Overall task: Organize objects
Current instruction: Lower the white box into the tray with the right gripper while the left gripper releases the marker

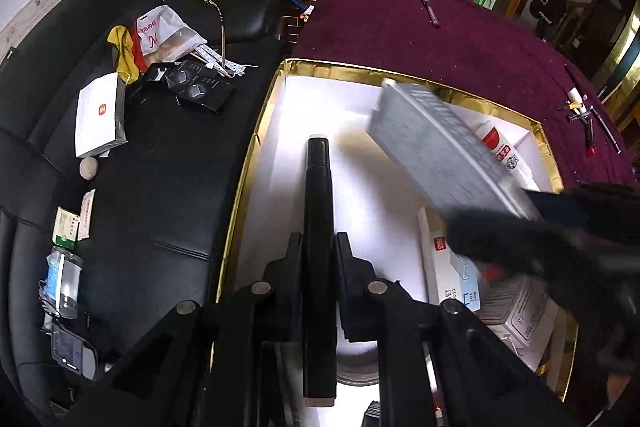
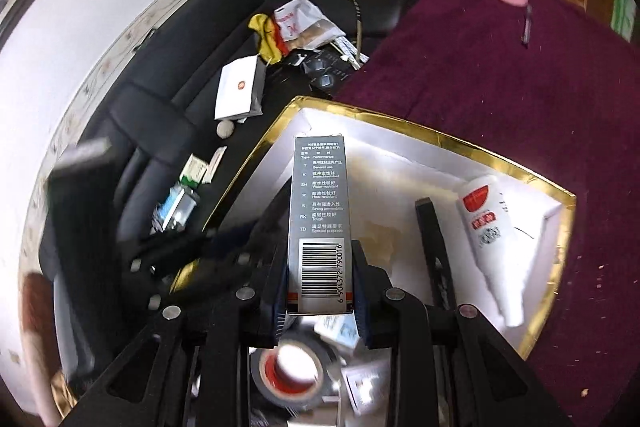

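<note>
While both grippers hung over the gold-rimmed white box (image 1: 256, 131), the left gripper (image 1: 319, 251) was clamped on a black marker (image 1: 318, 211), and the right gripper (image 2: 320, 283) gripped a grey carton (image 2: 318, 211) by its barcode end. A white tube (image 2: 490, 227) lay against the box's right wall.

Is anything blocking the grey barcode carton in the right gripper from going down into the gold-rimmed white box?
Nothing visible directly bars it. The grey carton hangs over bare white floor of the gold-rimmed box; the black bar and white tube lie off to its right.
</note>
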Motion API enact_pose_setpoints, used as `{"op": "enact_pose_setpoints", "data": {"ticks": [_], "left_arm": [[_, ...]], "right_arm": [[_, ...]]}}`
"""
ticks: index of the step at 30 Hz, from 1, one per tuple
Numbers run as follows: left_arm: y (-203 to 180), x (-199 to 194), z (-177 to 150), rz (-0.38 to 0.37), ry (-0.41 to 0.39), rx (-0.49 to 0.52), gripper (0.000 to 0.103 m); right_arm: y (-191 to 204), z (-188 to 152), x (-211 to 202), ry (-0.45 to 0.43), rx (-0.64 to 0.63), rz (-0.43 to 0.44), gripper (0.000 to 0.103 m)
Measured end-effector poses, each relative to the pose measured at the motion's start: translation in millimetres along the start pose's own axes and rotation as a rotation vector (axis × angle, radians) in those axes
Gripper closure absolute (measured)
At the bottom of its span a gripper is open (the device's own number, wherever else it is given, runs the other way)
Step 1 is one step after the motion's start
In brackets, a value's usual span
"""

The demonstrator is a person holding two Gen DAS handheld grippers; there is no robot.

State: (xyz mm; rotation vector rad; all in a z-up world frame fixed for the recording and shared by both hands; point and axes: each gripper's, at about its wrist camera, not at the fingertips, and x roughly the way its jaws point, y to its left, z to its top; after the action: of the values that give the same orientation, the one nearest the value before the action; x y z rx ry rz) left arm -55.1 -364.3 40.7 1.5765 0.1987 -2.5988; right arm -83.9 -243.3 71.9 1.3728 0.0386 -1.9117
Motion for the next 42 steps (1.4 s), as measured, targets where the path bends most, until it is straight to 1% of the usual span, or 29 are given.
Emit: {"op": "enact_pose_setpoints", "data": {"ticks": [5,12,16,18,20,21,22,25,27,28,30,31,33,35,36,37,38,39,41,42], "left_arm": [[3.0,-3.2,-3.2,-0.004,-0.014,-0.004,0.089],[7.0,-3.8,-3.5,-0.001,-0.015,-0.012,0.089],[6.2,-1.4,2.7,0.009,-0.009,-0.02,0.089],[6.2,0.2,5.2,0.02,-0.009,-0.021,0.089],[6.2,0.8,6.4,0.022,-0.01,-0.023,0.089],[5.6,0.8,6.8,0.022,-0.011,-0.023,0.089],[5.6,0.8,7.1,0.023,-0.011,-0.023,0.089],[5.2,-1.2,6.4,0.035,-0.019,-0.028,0.087],[5.2,-4.9,4.5,0.046,-0.026,-0.038,0.082],[4.4,-8.0,3.0,0.048,-0.034,-0.041,0.078],[1.9,-15.5,0.1,0.049,-0.052,-0.038,0.072],[0.3,-19.3,-1.4,0.056,-0.062,-0.034,0.067],[-5.2,-28.9,-4.9,0.089,-0.092,-0.019,0.056],[-10.4,-37.6,-8.3,0.108,-0.117,-0.004,0.049],[-13.5,-42.6,-10.3,0.123,-0.129,0.002,0.047],[-16.0,-46.7,-11.9,0.138,-0.14,0.006,0.043],[-18.2,-50.9,-13.4,0.149,-0.149,0.009,0.039],[-19.7,-54.7,-15.0,0.152,-0.156,0.009,0.037],[-21.9,-61.0,-18.0,0.148,-0.159,0.001,0.031],[-23.3,-65.0,-19.8,0.141,-0.161,-0.005,0.03]], "right_arm": [[-4.8,4.6,15.6,0.009,0.061,0.035,0.073],[-7.6,9.7,31.0,-0.02,0.086,0.01,0.072],[-15.9,7.6,35.9,-0.029,0.107,0.014,0.071],[-19.9,6.2,34.4,-0.035,0.115,0.023,0.066],[-21.8,5.6,29.4,-0.048,0.114,0.029,0.051],[-21.6,6.2,27.3,-0.055,0.111,0.039,0.048],[-21.1,6.9,24.6,-0.063,0.109,0.049,0.045],[-18.2,5.3,14.8,-0.085,0.093,0.051,0.045],[-15.1,3.0,7.4,-0.099,0.081,0.049,0.044],[-14.3,1.5,4.1,-0.106,0.079,0.046,0.042],[-15.0,-3.0,-4.0,-0.122,0.077,0.048,0.036],[-15.2,-5.4,-7.9,-0.129,0.075,0.048,0.031],[-17.0,-12.2,-16.9,-0.145,0.075,0.044,0.024],[-20.5,-17.8,-25.8,-0.161,0.084,0.047,0.014],[-23.3,-22.4,-32.0,-0.172,0.091,0.05,0.012],[-24.7,-25.3,-36.2,-0.179,0.096,0.053,0.007],[-25.6,-28.8,-40.6,-0.187,0.103,0.055,0.006],[-26.5,-31.9,-45.1,-0.193,0.109,0.059,0.005],[-28.1,-37.3,-53.9,-0.198,0.11,0.07,0.001],[-28.9,-41.2,-59.4,-0.206,0.109,0.069,0.0]]}}
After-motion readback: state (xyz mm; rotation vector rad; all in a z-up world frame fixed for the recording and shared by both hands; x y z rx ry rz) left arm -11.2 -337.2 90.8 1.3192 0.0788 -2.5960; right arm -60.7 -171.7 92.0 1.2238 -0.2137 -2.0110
